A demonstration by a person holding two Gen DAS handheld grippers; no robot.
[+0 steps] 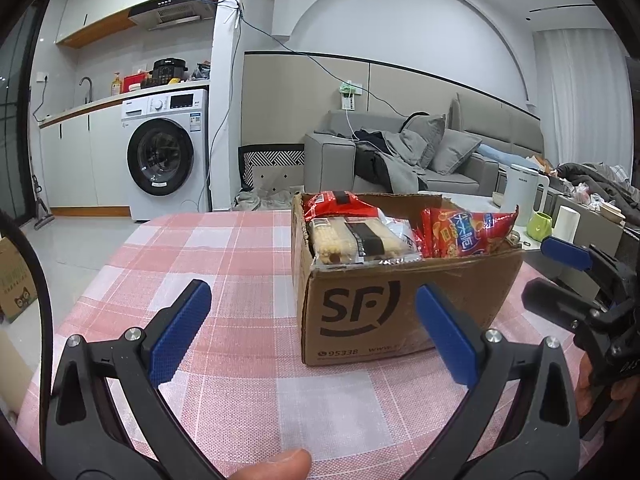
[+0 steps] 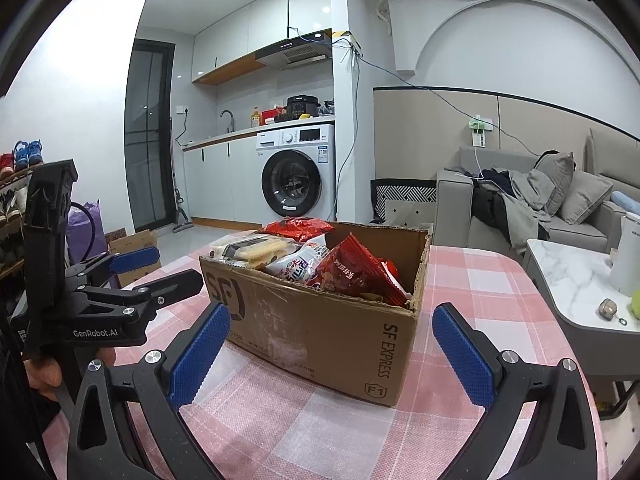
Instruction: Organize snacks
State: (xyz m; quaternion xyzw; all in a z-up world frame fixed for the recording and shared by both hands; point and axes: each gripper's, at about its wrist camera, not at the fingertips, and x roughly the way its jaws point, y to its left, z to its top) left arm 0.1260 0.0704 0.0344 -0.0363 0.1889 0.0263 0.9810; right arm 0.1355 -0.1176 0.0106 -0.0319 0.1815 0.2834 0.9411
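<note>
A brown SF Express cardboard box point(image 1: 400, 300) stands on the pink checked tablecloth point(image 1: 224, 264), filled with snack packs: a pale biscuit pack point(image 1: 352, 242), a red chip bag point(image 1: 468, 232) and another red bag point(image 1: 332, 204). My left gripper point(image 1: 312, 324) is open and empty, just in front of the box's near face. My right gripper point(image 2: 330, 350) is open and empty, facing the box point(image 2: 320, 320) at its corner. The snacks also show in the right wrist view: a red bag point(image 2: 356, 272), a biscuit pack point(image 2: 252, 250). Each gripper appears at the other view's edge, the right one point(image 1: 560, 280) and the left one point(image 2: 152, 268).
A marble side table point(image 2: 572, 280) with a white kettle point(image 1: 520, 194) and a green cup point(image 1: 538, 224) stands right of the table. A grey sofa point(image 1: 400, 156), a washing machine point(image 1: 168, 156) and a carton on the floor point(image 2: 132, 248) lie beyond.
</note>
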